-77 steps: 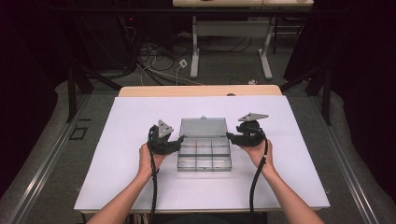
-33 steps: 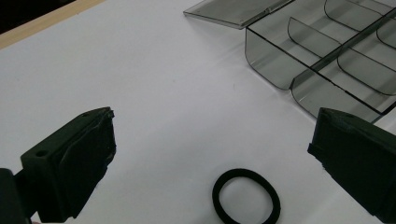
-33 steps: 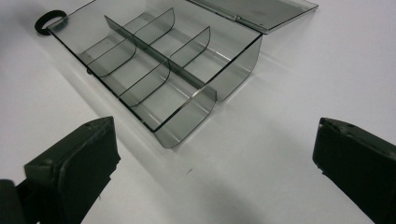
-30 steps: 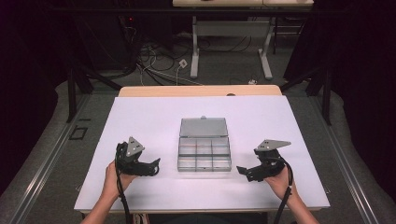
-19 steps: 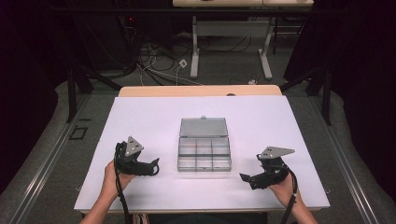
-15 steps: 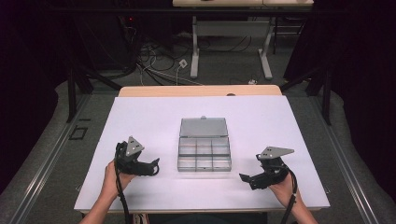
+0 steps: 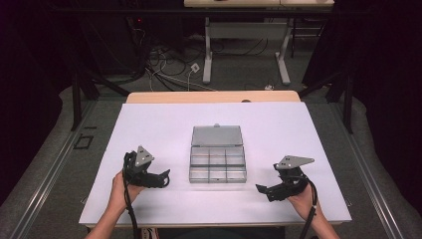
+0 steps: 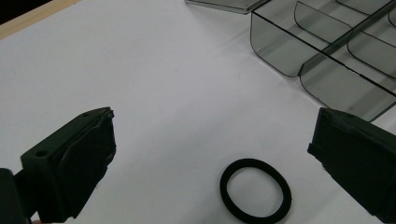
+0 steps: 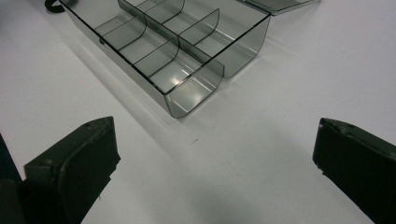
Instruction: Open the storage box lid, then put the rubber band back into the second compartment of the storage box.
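The flat black rubber ring lies on the white surface between the wide-apart jaws of the left gripper, the nearer one, with the clear grey plastic compartment box beyond it. The right gripper (jaws also apart, empty) has drawn back from the box since earlier.

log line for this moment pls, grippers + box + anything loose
left gripper: open, above black ring | right gripper: open, holds nothing | clear compartment box: lid open, between grippers, untouched
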A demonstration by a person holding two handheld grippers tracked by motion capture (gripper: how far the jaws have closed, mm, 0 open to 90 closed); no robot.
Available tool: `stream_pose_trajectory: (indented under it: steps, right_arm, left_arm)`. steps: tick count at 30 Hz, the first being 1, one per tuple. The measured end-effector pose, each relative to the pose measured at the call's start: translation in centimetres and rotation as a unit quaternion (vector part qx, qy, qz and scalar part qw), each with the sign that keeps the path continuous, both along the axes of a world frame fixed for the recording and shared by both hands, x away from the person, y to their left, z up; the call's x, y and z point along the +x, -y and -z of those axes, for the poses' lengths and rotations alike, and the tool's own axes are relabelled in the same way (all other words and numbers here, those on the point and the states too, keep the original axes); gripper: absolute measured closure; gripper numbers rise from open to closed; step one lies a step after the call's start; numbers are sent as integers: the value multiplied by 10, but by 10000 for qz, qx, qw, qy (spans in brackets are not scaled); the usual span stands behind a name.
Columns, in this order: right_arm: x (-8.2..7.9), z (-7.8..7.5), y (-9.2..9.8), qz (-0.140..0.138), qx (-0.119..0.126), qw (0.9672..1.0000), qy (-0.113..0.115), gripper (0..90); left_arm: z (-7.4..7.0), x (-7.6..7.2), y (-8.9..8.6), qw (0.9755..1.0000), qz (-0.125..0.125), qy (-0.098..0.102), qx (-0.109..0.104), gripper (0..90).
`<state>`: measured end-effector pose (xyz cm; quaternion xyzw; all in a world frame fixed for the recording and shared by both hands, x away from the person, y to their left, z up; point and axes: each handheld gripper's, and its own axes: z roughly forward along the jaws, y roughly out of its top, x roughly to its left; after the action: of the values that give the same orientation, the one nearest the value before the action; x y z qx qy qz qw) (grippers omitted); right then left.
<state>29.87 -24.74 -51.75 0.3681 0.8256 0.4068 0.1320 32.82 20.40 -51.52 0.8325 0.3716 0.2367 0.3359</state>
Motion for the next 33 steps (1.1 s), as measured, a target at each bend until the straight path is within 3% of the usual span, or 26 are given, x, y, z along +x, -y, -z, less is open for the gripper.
stream_pose_trajectory:
  steps: [17,21,23,33]
  right_arm:
    - [0,-1,-1,-83,-13,10000,54,0]
    - [1,1,-2,-75,106,9999,89,0]
    - [1,0,-2,-107,35,9999,-3,0]
    - [2,-1,-2,-166,23,9999,16,0]
  left_arm:
    - [6,4,4,9997,110,-186,82,9]
    - [8,5,7,9993,154,-337,22,8]
    - [11,7,9,9989,178,-433,-6,2]
    - [17,9,13,9950,295,-943,147,0]
